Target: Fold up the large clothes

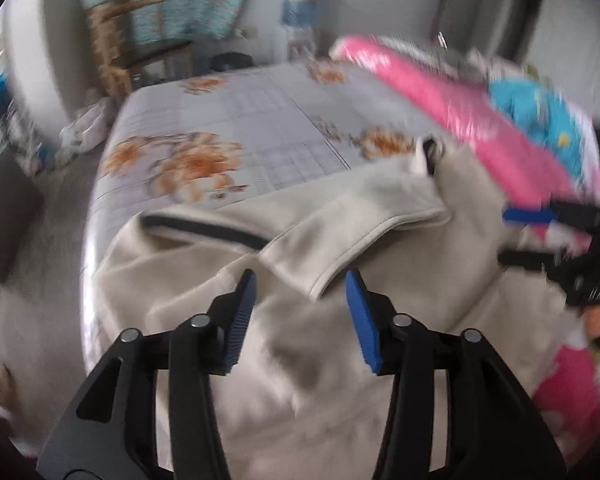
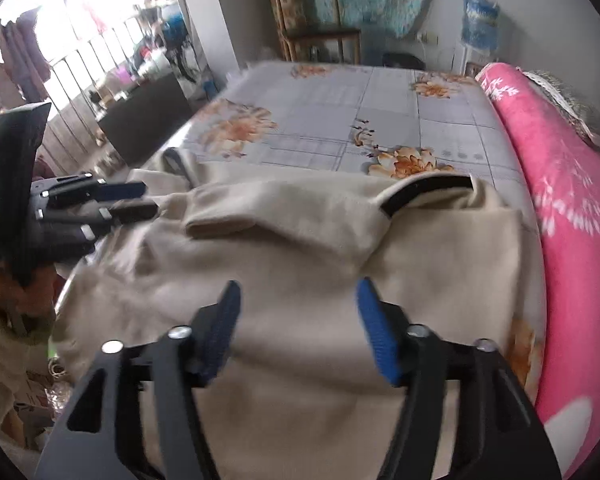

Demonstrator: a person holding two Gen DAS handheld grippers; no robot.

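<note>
Garment: a large cream garment point(image 1: 340, 300) with dark trim lies spread on the near end of the bed, partly folded, 1 flap point(image 1: 360, 232) laid over the body
Collar: dark-lined opening point(image 2: 424, 194) at the far edge of the cloth, toward the pink quilt
Bed: sheet point(image 1: 260, 120) pale grey with orange flowers, bare beyond the garment
Left gripper: point(image 1: 300, 312) above the garment, its 2 blue-padded fingers point(image 1: 244, 312) parted, nothing between them, pads clear of the cloth
Right gripper: point(image 2: 296, 324) above the garment's near part, fingers point(image 2: 376, 332) set wide, nothing held
Each in the other's view: left gripper point(image 2: 132, 200) at the left edge, held in a hand point(image 2: 4, 284); right gripper at the right edge, blurred
Quilt: pink quilt point(image 2: 572, 216) along the right side of the bed, just beside the garment
Background: wooden chair point(image 2: 312, 20) and water dispenser point(image 1: 300, 12) by the far wall
</note>
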